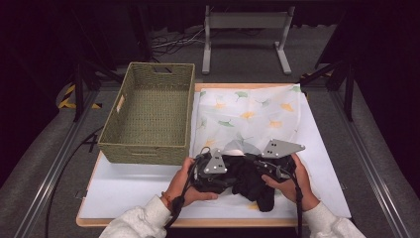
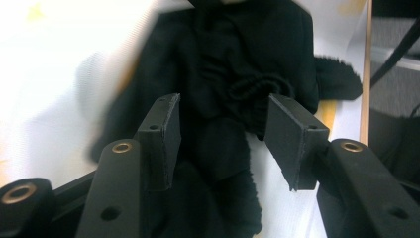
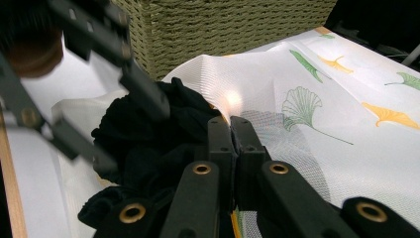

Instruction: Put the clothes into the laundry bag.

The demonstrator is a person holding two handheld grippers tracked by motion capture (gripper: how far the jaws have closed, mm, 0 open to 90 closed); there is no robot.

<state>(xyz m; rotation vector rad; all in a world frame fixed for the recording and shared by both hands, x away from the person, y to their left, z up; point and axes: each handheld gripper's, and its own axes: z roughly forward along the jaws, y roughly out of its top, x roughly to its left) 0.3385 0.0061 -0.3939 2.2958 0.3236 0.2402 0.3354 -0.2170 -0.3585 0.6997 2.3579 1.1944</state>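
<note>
Black garment half inside mesh laundry bag on bench. Left gripper spread over it; right gripper pinched, probably on bag edge. Basket empty.

The person wears a light grey, fleecy long-sleeved top; the left sleeve and right sleeve end in cuffs at the wrists. A thin reddish-orange band circles the left wrist. Each hand carries a black two-jaw gripper. The left gripper has flat, rectangular matte black pads mounted on black arms fitted with brass-coloured rivets. The right gripper has the same black arms and brass-coloured rivets. A grey three-cornered plate with small dark holes tops the left unit; a matching plate tops the right. A black cable trails from the right unit.
</note>
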